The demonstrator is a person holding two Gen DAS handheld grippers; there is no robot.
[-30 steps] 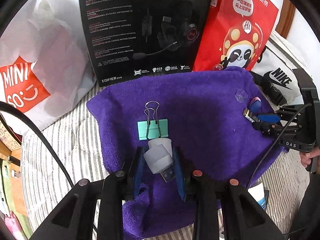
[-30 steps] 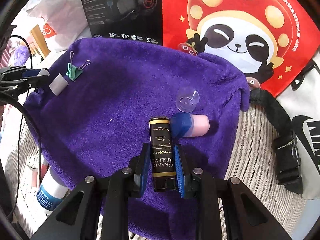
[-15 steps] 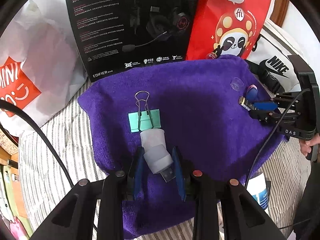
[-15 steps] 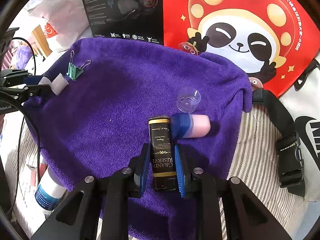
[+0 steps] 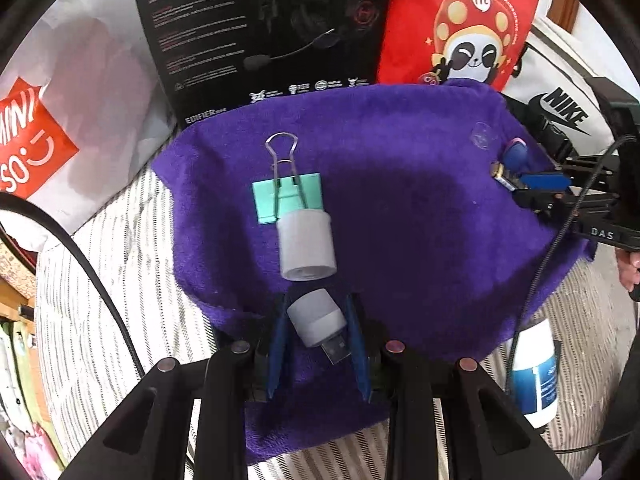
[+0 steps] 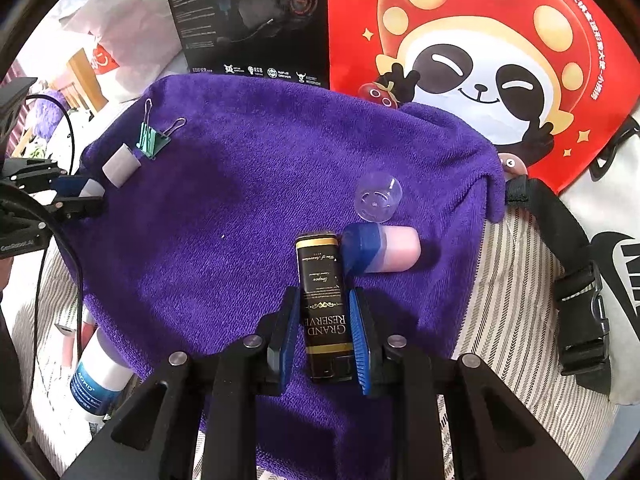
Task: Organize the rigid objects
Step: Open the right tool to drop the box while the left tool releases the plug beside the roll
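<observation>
Left gripper (image 5: 316, 322): clenched on a small grey USB device (image 5: 318, 322), its metal plug pointing back toward the gripper body and to one side.
Grey cap (image 5: 306, 244): lies on the purple towel (image 5: 400, 208) just ahead of the left fingertips, apart from the USB device, its open end facing the gripper.
Binder clip (image 5: 288, 196): teal, flat on the towel directly beyond the cap and touching its far end; wire handles point away from the fingers.
Right gripper (image 6: 323, 330): grasping a black box (image 6: 322, 300) with gold trim and the words "GRAND RESERVE"; both blue pads press its long sides, and the far end of the box sticks out past the fingertips.
Pink and blue capsule (image 6: 380, 250): on the towel just beyond the right finger of the right gripper, its blue end touching the far corner of the black box.
Clear cup (image 6: 378, 198): small, transparent, on its side just beyond the capsule.
Surroundings: black headset box (image 5: 264, 28) and red panda bag (image 6: 480, 52) stand past the far edge of the towel; white bottle (image 6: 100, 376) lies off the towel's near-left edge in the right wrist view.
</observation>
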